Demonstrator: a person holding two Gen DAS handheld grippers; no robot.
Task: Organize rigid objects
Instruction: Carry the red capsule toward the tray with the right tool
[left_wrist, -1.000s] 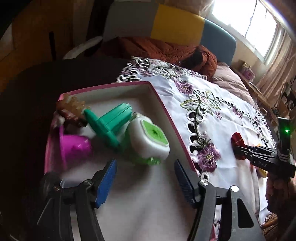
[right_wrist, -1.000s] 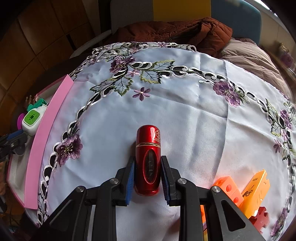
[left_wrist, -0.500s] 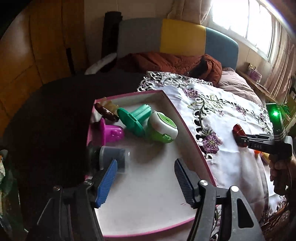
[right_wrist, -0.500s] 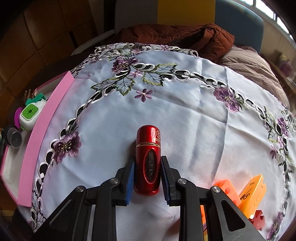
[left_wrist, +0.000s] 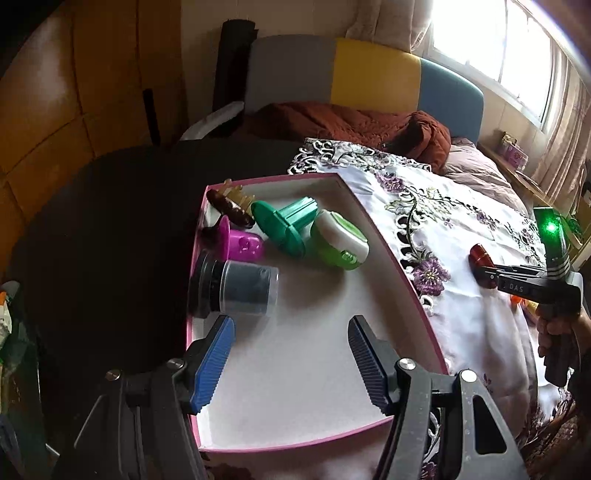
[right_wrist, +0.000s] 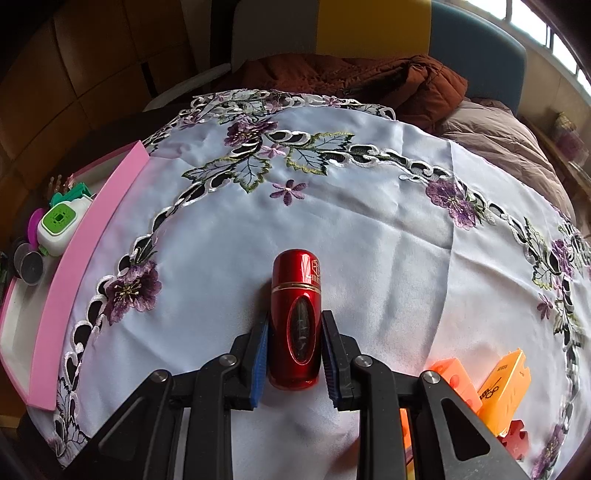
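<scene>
My right hand-held gripper (right_wrist: 294, 354) clamps the red bottle (right_wrist: 295, 321) at lower centre of its view, over the tablecloth (right_wrist: 369, 236). My left hand-held gripper (left_wrist: 291, 354) hangs wide open, holding nothing, above the pink tray (left_wrist: 388, 251), low in its frame.

Daylight glares, blown out, through the far-right window (left_wrist: 517, 55), leaving the left side dim, while fisheye bending and dark vignetting warp every edge.
</scene>
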